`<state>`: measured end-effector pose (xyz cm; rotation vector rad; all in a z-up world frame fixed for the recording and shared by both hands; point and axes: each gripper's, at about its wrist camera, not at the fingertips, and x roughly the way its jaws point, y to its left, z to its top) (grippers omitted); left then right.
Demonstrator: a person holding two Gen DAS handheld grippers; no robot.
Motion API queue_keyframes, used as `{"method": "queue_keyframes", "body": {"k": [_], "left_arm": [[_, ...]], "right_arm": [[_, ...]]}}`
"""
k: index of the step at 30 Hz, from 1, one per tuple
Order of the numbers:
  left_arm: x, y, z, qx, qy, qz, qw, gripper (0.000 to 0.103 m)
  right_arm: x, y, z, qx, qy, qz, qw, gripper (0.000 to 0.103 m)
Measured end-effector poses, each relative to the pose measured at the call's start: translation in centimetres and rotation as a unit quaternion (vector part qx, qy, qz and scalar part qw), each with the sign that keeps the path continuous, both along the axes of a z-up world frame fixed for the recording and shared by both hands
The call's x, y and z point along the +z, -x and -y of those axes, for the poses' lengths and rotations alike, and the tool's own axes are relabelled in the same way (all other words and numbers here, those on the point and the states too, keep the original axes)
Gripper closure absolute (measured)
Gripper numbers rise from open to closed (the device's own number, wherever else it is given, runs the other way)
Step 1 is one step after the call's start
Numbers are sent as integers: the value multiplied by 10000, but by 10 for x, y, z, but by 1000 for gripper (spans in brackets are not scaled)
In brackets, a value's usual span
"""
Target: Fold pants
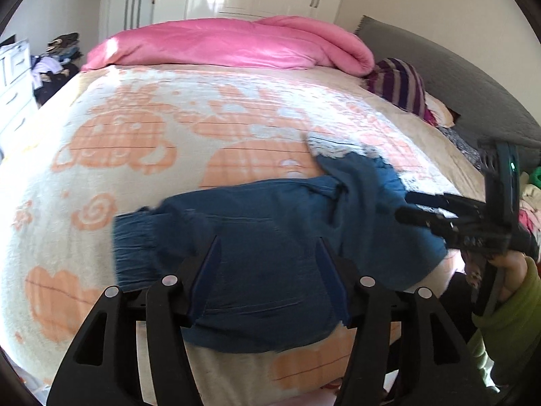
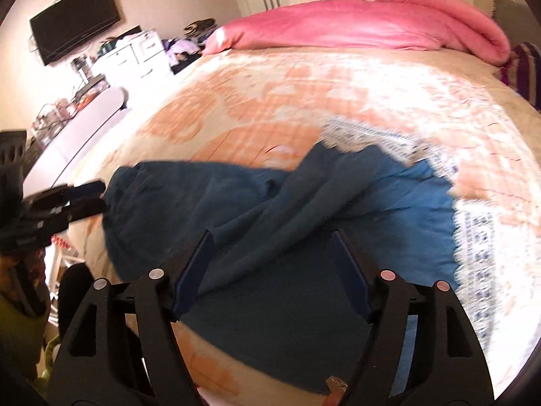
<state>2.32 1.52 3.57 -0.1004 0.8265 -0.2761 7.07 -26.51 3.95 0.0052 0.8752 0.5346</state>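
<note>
Dark blue pants point(image 1: 257, 247) lie crumpled on the bed's cream and orange blanket point(image 1: 142, 142), with a white patterned trim point(image 1: 334, 147) at their far edge. My left gripper point(image 1: 268, 242) is open and empty, just above the pants. My right gripper point(image 2: 274, 237) is open and empty over the pants point(image 2: 287, 223), near a raised fold. It also shows in the left wrist view point(image 1: 410, 208) at the right. The left gripper shows in the right wrist view point(image 2: 91, 196) at the pants' left end.
A pink duvet point(image 1: 236, 44) lies bunched across the far side of the bed. A striped purple pillow point(image 1: 399, 84) and grey headboard point(image 1: 456, 77) are at the right. White drawers point(image 2: 135, 54) and a wall TV point(image 2: 74, 34) stand beyond the bed's left.
</note>
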Motion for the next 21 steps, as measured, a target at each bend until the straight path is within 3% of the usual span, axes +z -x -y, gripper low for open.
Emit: {"method": "queue_keyframes", "body": {"k": [10,21], "left_arm": [[-22,-11,50,-645,181,-354,9971,46],[-53,-28,85,-996,450,-852,9903,48]], "right_arm": [[17,-45,17,-249,339,210,9989,33],[4,-118,-27,-30,910,143,9957,32]]}}
